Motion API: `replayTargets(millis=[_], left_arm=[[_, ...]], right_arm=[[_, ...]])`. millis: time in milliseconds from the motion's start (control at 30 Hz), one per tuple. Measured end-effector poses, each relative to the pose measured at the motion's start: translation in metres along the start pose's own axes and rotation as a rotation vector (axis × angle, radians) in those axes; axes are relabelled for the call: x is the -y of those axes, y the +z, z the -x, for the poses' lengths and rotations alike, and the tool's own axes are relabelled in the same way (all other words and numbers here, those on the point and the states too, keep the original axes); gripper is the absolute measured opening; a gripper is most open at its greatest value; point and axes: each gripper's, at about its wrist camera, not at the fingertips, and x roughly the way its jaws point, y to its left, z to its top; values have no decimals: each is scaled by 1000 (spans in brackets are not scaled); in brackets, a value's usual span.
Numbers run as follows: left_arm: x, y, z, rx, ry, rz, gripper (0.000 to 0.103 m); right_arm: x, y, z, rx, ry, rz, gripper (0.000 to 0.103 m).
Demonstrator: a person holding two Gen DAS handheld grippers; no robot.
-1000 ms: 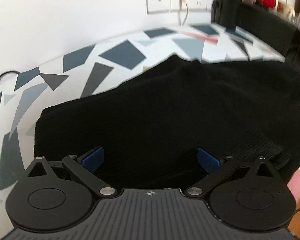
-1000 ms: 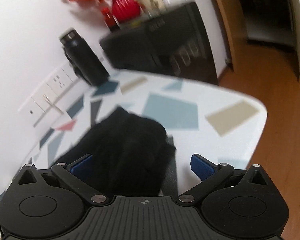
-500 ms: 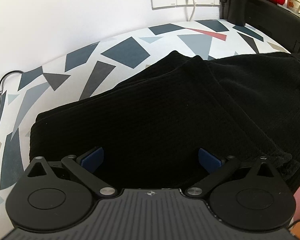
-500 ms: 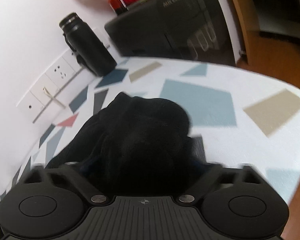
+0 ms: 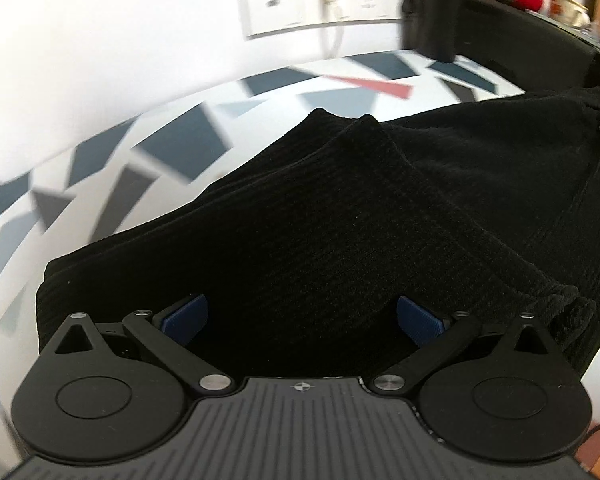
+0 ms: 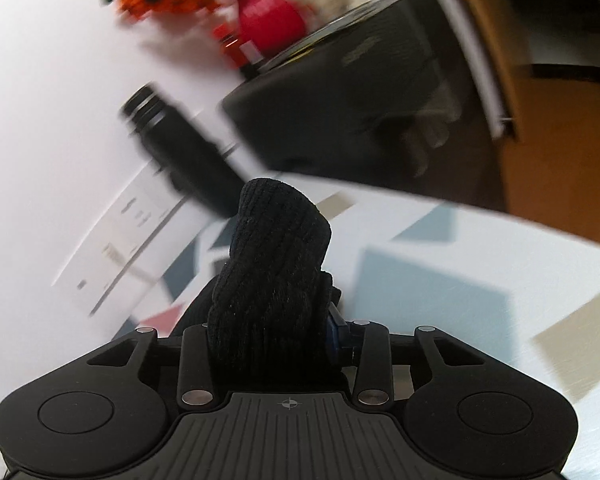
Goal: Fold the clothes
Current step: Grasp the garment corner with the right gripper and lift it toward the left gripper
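Across the table (image 5: 112,152), a white top printed with grey, blue and red angular shapes, a black ribbed knit garment (image 5: 340,216) is lying spread, covering most of the surface near the front edge. Its fabric is showing fine horizontal ribs and 2 overlapping layers, with a peaked fold rising toward the back edge and a thick rolled hem hanging near the right front corner. At the right end of the table, a bunched fold of the same garment (image 6: 272,280) is standing up in a rounded hump.

Behind the table, a black cabinet (image 6: 340,112) is standing against the white wall, carrying a red vase (image 6: 268,20) of orange flowers. A black bottle (image 6: 180,148) is standing at the back edge beside a white socket panel (image 5: 312,4).

The left gripper (image 5: 302,316) is hovering tilted down over the cloth with its blue pads (image 5: 186,314) spread wide, nothing pinched between them. The right gripper (image 6: 272,340) is pointing shallowly down, its jaws closing in on the bunched fold, which is filling the gap so that only a sliver of 1 blue pad is showing.
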Motion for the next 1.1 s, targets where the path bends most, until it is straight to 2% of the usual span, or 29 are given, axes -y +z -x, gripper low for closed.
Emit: replayTargets(millis=[167,267,367,467,567,633,700,800,933,1000,1100], left_arm=[[10,14,-13,-21,-5,18,103],[8,12,-12,-10,-19,11,103],[5,15,-8,-33,-31,-25,103],[0,17,3,-64,27,-59,103],[-14,14,25,-45,75,-63,103],[-31,8,44,-28,41,-24,103],[-53,-1,68,3,-16,13,103],[-97,-25,107,61,-67,89,103],[-149,-70,150,99,-65,215,103],[-168,-93,165,102,-54,265,103],[-187,-125,178,85,-28,328,103]], right_arm=[[38,6,-6,-37,-72,-23,34],[27,11,-9,-35,-97,20,34],[5,12,-1,-4,-81,53,33],[-30,15,15,37,-23,153,33],[-75,11,36,91,68,289,32],[-104,4,52,124,136,370,32],[-134,-9,69,159,202,446,32],[-181,-37,89,165,312,572,32],[-235,-96,100,117,419,782,32],[-259,-132,98,60,451,881,32],[-287,-187,91,-14,465,1099,32]])
